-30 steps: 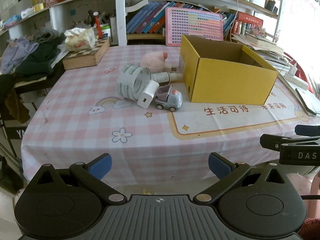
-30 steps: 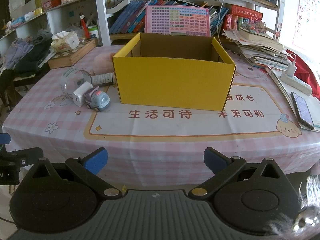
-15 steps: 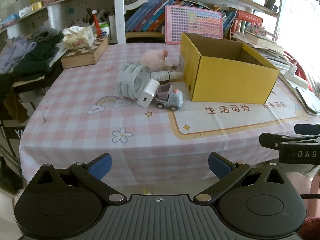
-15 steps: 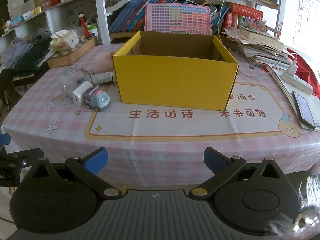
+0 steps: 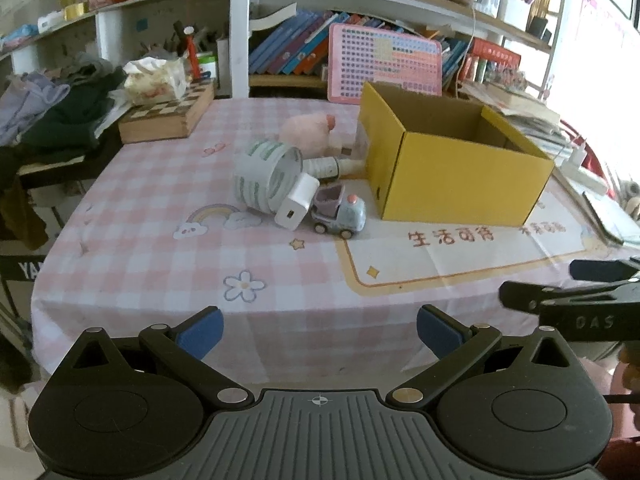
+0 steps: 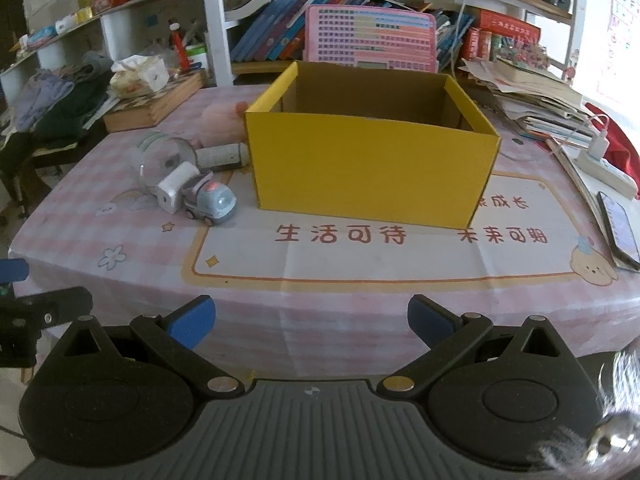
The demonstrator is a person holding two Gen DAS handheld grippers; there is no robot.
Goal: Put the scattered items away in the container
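Black phone (image 6: 618, 229) only in right view.

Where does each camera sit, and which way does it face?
Left wrist: on the left hand-held gripper, off the table's near edge, facing the toy car and box; its open fingers and the right hand-held gripper show.
Right wrist: on the right one, facing the box front; its open fingers show.
Shared: box, car, charger.
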